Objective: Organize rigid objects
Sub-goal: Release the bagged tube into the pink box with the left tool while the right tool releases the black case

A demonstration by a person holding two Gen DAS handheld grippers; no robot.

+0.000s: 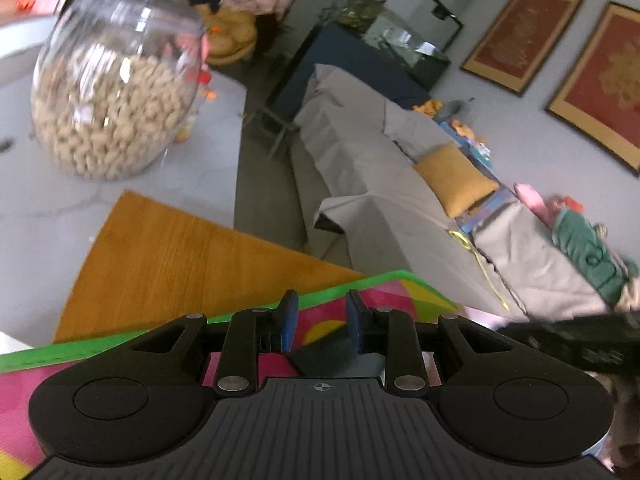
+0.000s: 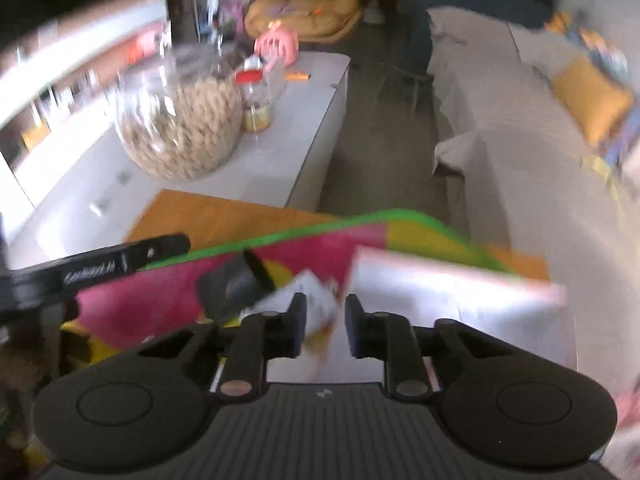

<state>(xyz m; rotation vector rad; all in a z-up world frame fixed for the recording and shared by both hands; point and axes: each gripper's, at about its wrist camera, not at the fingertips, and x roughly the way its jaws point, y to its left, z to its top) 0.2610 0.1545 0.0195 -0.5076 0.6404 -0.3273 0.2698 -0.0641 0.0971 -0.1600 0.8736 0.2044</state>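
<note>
Right tongs (image 2: 325, 328) hang parted over a blurred white box (image 2: 460, 300) on a pink-and-green mat (image 2: 320, 240); peanut jar (image 2: 180, 120) beyond.

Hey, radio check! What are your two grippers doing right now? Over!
Left gripper open, empty, over the colourful mat. Right gripper open above blurred white papers. Big peanut jar on the white counter, untouched.

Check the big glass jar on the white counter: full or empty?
Partly full. The glass jar holds pale, nut-like pieces up to about its widest part, with clear glass above; the right wrist view shows the same. Whether it is lidded: cannot tell.
</note>
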